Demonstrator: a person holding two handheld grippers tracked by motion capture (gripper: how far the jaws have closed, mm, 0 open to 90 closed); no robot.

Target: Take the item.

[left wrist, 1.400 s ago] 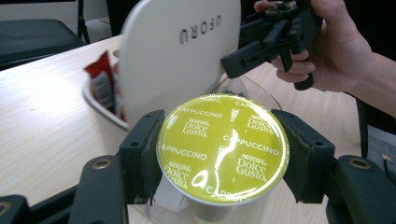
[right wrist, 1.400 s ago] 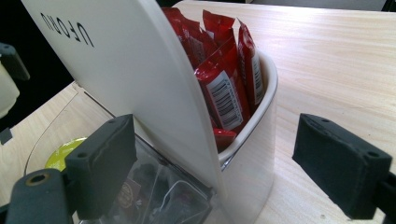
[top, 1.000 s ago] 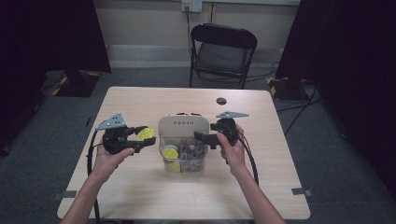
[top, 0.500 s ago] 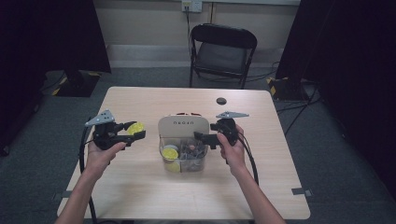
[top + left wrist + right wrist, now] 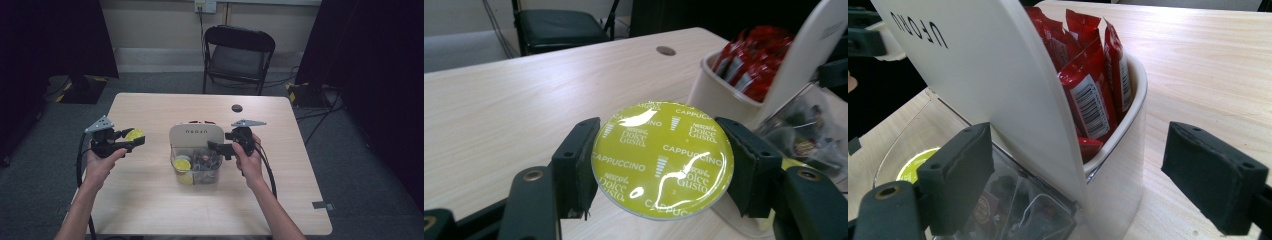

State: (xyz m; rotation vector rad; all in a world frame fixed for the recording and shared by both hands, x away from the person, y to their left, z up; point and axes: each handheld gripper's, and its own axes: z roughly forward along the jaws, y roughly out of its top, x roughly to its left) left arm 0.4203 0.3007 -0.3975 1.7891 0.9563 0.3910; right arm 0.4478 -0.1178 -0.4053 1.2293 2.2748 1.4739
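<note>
Left of the organizer, near the table's left edge, the left gripper clamps a capsule — carried clear; the right gripper — jaws wide — steadies it.

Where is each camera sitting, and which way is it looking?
High view: above the person's side, looking forward and down on the table; both forearms, left gripper and right gripper show.
Left gripper view: on the left gripper, looking along its jaws, shut on the capsule, toward the box.
Right gripper view: on the right gripper, its open jaws either side of the box.
Shared: all three see the box with its red packets.
</note>
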